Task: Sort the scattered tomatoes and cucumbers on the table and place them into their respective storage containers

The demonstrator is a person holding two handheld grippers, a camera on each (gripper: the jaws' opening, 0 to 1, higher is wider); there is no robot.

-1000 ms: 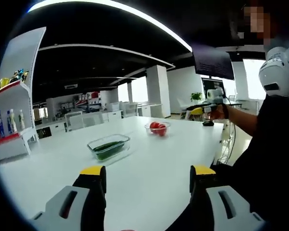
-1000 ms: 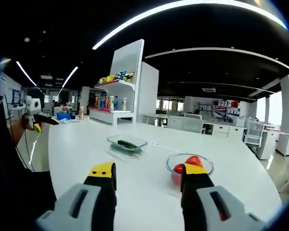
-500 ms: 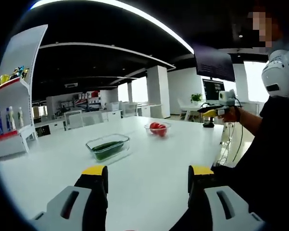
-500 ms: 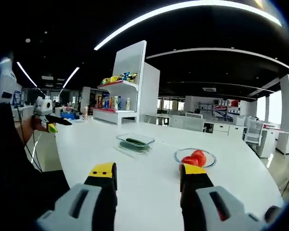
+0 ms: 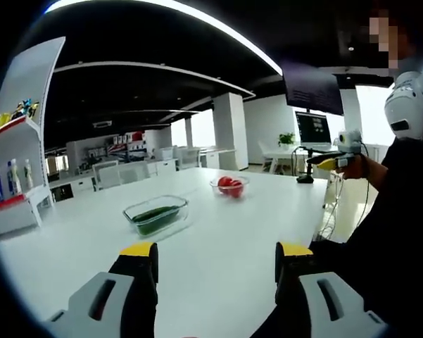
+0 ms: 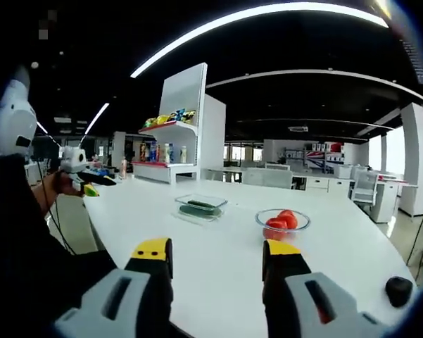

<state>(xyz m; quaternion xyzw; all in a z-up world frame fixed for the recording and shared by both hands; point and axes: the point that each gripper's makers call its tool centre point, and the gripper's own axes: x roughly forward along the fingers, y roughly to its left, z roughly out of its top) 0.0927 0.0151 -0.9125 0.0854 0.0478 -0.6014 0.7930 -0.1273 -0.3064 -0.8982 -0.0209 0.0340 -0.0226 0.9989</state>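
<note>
Both your grippers are held up and back from the white table, jaws parted wide with nothing between them: left gripper, right gripper. In the left gripper view your right hand shows off to the side holding its gripper clear of the table edge.

Cucumbers sit in the rectangular clear container, tomatoes in the round clear bowl. The right gripper view shows the same: green in the rectangular container, red in the bowl, the two near each other mid-table. No loose vegetable is visible on the tabletop, so the sort looks finished or nearly so.

For this step, sweep both cameras over the near table edge below the jaws, which is partly hidden, before you call it done. A small dark object lies near the table's edge in the right gripper view; it's too small to identify, so leave it. Keep the jaws wide and don't swing low over the containers. The shelf with bottles is well behind, irrelevant.
</note>
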